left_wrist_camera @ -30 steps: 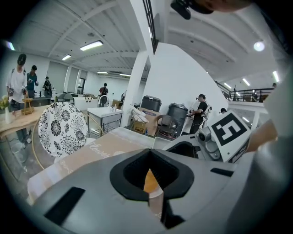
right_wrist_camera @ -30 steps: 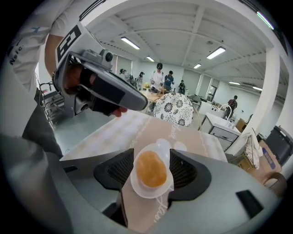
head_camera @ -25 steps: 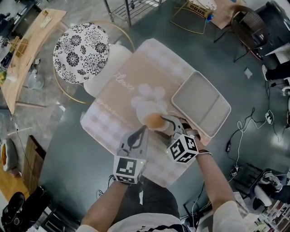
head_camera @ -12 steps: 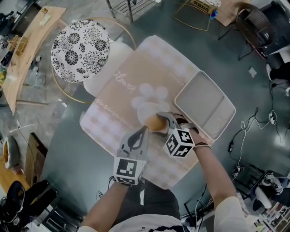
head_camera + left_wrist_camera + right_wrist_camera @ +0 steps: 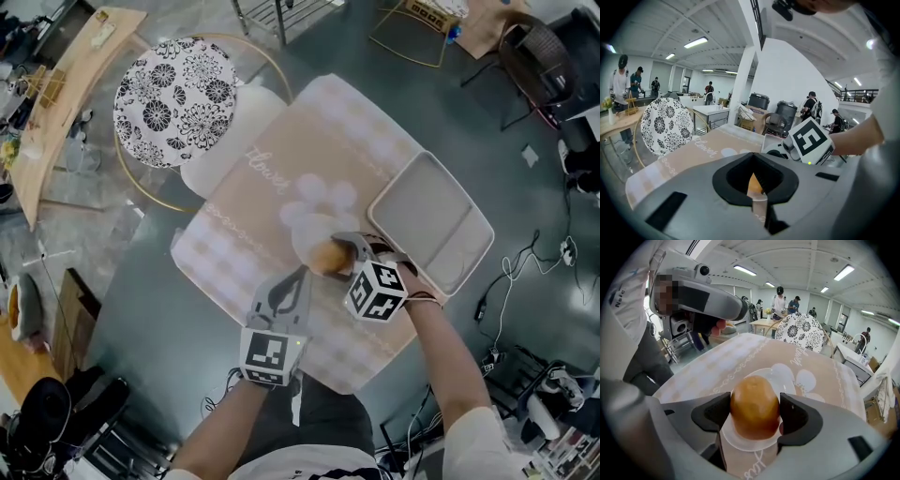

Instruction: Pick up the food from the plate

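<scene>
A round orange-brown piece of food [image 5: 323,256] [image 5: 755,404] sits on a small white plate [image 5: 305,232] [image 5: 783,375] on the beige tablecloth. My right gripper [image 5: 337,255] [image 5: 755,414] reaches in from the near right, its jaws spread wide on either side of the food. The dark pads flank the food closely, and it still rests on the plate. My left gripper [image 5: 298,274] [image 5: 757,187] hovers just short of the plate on the near left, its jaws closed to a point with nothing in them.
A white rectangular tray [image 5: 433,223] lies at the table's right end. A round stool with a black-and-white flower pattern [image 5: 175,101] and a white seat [image 5: 220,141] stand beyond the far left corner. Cables and chairs are on the floor around.
My right gripper has edged forward over the plate so that its jaws now straddle the food. The left gripper has stayed where it was.
</scene>
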`<state>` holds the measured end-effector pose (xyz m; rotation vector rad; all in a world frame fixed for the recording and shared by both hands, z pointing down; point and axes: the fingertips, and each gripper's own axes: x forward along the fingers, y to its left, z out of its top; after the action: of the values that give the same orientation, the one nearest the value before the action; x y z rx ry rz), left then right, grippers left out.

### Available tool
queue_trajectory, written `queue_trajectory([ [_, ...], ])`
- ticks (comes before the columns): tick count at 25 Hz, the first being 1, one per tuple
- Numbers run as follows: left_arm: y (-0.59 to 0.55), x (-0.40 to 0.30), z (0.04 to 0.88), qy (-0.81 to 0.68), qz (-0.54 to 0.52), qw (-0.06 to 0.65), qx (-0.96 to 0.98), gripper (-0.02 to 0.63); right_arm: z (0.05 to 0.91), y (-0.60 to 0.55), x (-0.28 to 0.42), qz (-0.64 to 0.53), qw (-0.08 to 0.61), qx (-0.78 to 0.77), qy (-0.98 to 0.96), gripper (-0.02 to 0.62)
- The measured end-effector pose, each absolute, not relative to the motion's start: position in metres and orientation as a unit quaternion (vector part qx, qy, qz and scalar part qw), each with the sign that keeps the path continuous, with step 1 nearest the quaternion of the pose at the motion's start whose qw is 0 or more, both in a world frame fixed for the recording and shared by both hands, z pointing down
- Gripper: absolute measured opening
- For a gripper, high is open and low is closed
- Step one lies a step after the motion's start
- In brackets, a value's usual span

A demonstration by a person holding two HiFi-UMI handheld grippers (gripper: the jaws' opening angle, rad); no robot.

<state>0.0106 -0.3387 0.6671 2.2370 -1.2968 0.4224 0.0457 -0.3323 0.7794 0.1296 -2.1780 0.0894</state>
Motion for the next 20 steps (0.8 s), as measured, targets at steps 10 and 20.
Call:
queue_trajectory([
  [10, -0.335, 0.010, 0.641, -0.470, 0.149, 0.239, 0.836, 0.006, 0.722, -0.334, 0.044, 0.064, 0.381, 0.157, -0.909, 0.304],
  [20, -0.303, -0.007, 0.584, -0.470, 0.128, 0.211, 0.848, 0.006, 0.633, -0.313, 0.041, 0.069, 0.303, 0.250, -0.917, 0.304],
])
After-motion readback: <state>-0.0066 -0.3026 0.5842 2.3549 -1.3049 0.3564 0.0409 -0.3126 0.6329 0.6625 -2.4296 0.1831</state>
